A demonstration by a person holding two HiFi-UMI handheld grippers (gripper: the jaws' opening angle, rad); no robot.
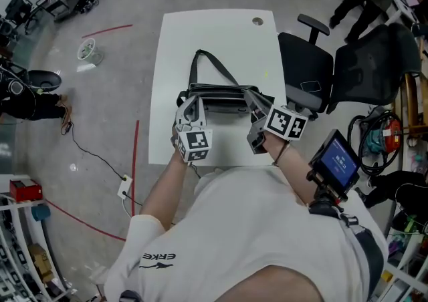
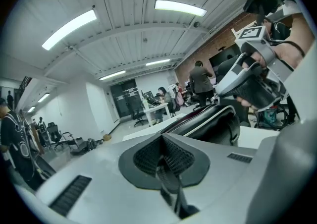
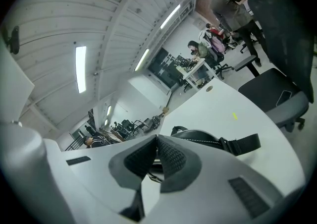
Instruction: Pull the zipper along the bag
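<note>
The bag [image 1: 217, 97] is seen lying in the middle of the white table [image 1: 200, 33], with its strap [image 1: 214, 63] thrown toward the far side; the left gripper [image 2: 162, 156] is set at the bag's left end, its pads pressed together on what appears to be a thin dark strip of the bag's edge; the right gripper [image 3: 156, 153] is set at the right end, its pads closed on a small metal zipper pull [image 3: 154, 175]. The mouth is judged to be gaping along most of its length, a lighter lining being shown between the dark edges; the pull is therefore taken to be at the right-hand end of its run, and nearly the whole travel toward the left is judged to remain. Nothing can be made out inside the bag.
</note>
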